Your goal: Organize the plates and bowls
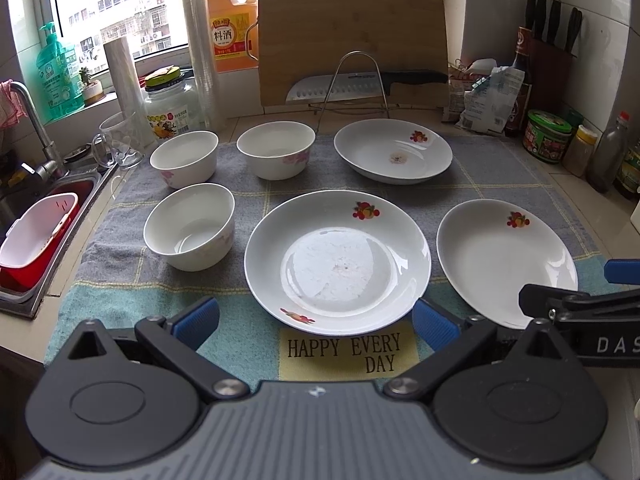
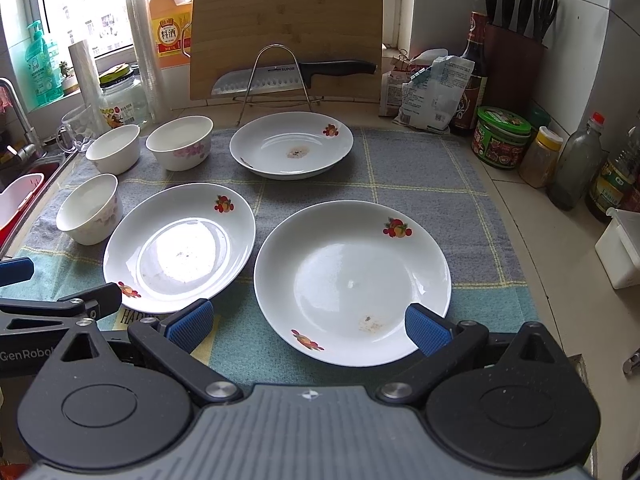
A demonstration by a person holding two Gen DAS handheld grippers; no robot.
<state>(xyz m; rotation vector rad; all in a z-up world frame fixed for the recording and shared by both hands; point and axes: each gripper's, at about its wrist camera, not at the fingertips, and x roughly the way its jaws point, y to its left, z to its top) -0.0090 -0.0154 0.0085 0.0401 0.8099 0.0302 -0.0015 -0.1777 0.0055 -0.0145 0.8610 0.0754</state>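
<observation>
Three white plates with fruit prints lie on a checked cloth: a near middle plate [image 1: 338,262] [image 2: 180,246], a near right plate [image 1: 506,260] [image 2: 352,280] and a far plate [image 1: 394,150] [image 2: 292,146]. Three white bowls stand at the left: a near one [image 1: 190,226] [image 2: 89,208], a far left one [image 1: 184,156] [image 2: 113,154] and a far middle one [image 1: 276,150] [image 2: 180,142]. My left gripper [image 1: 316,320] is open and empty before the middle plate. My right gripper [image 2: 306,324] is open and empty, its jaws either side of the right plate's near rim.
A cutting board [image 1: 352,44] and a knife on a wire rack [image 1: 354,84] stand at the back. Bottles and jars [image 2: 502,136] and a knife block [image 2: 514,32] line the right side. A sink with a red-and-white basket [image 1: 36,236] is at the left, a glass mug [image 1: 120,144] beside it.
</observation>
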